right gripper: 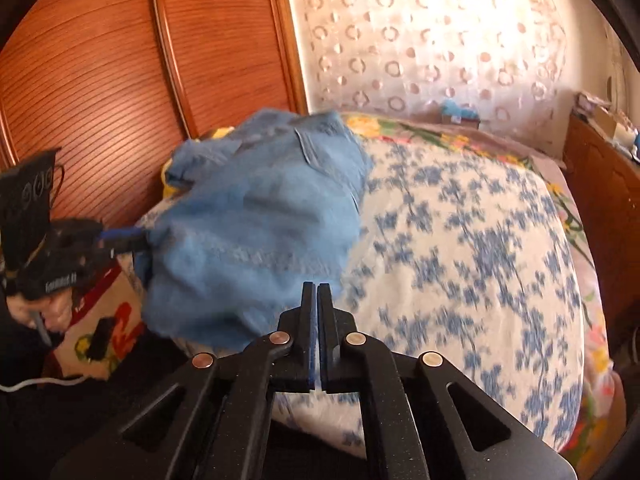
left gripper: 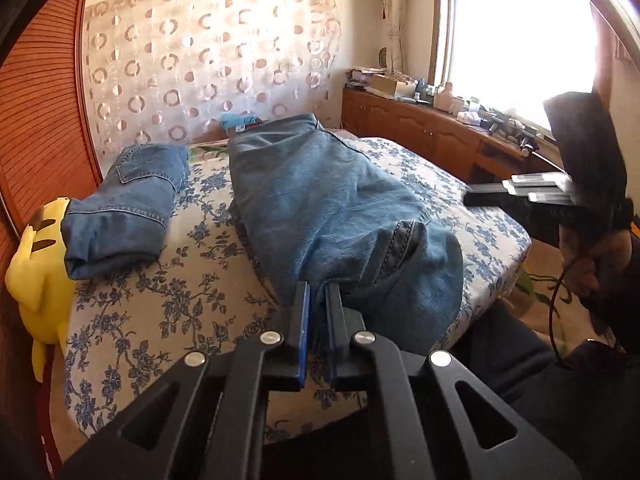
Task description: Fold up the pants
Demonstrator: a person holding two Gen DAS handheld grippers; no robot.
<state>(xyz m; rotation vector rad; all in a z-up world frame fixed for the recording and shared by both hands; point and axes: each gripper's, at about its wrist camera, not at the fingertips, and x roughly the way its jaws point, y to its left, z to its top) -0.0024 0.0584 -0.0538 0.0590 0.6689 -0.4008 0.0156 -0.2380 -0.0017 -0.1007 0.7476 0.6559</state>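
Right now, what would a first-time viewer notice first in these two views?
The blue jeans sprawled down the middle of the floral bedspread, their near edge pinched in the left gripper. To their left lies a second, already folded pair of jeans, beside a yellow plush toy at the bed's edge. The right gripper is shut on nothing.

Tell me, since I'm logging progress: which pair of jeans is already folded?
The smaller jeans beside the yellow plush toy; the larger jeans lie spread out, pinched by the left hand-held gripper.

Right tongs (right gripper: 317, 292) closed, empty; left tongs (right gripper: 140, 238) grip jeans (right gripper: 256, 216).
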